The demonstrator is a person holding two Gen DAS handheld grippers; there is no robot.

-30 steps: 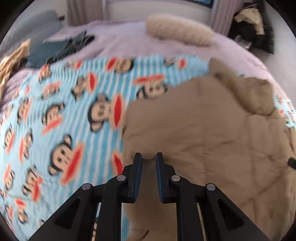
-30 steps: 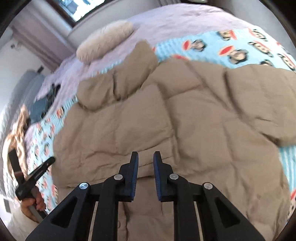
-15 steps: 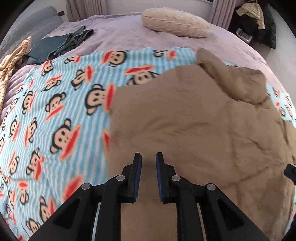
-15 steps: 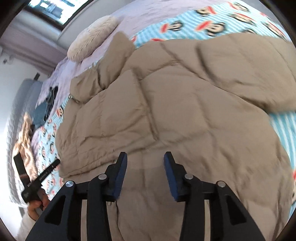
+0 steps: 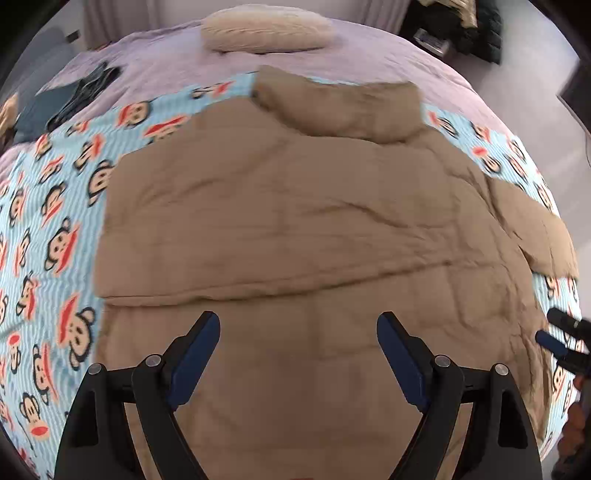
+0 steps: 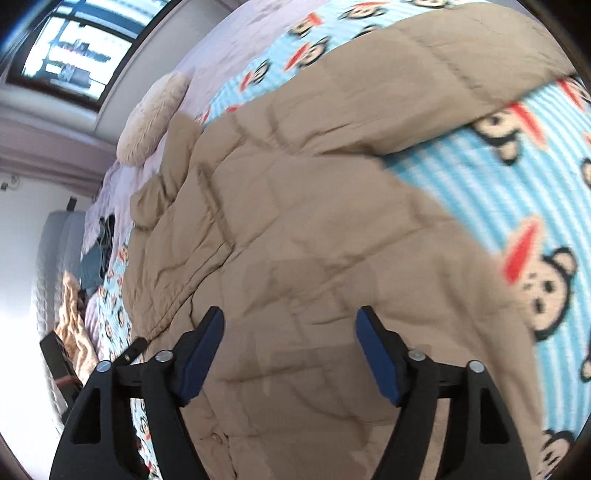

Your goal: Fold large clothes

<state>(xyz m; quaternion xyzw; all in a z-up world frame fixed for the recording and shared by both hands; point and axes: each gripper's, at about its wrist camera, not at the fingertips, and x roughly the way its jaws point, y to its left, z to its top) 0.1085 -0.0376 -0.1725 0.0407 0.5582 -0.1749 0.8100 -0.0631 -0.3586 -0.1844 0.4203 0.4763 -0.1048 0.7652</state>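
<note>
A tan quilted puffer jacket point(image 5: 295, 221) lies spread on the bed, hood toward the pillow, with its left side folded over the body. My left gripper point(image 5: 298, 323) hovers above the jacket's lower part, its jaws opening wide, nothing between them. In the right wrist view the same jacket point(image 6: 314, 240) fills the middle, one sleeve stretched out to the upper right. My right gripper point(image 6: 290, 317) hangs over the lower hem area, jaws opening, with nothing held. The right gripper's fingertips point(image 5: 554, 341) show at the right edge of the left wrist view.
A blue monkey-print blanket point(image 5: 55, 221) lies under the jacket over a lilac bedspread point(image 5: 166, 62). A cream pillow point(image 5: 266, 27) sits at the head. Dark clothes point(image 5: 85, 88) lie at the far left, more dark clothes point(image 5: 476, 26) beyond the bed. A window point(image 6: 70, 48) is at the upper left.
Both grippers went from nearly shut to wide open and let go of the jacket. The left one carried the left side over the body, then drew back; both views have shifted and rolled.
</note>
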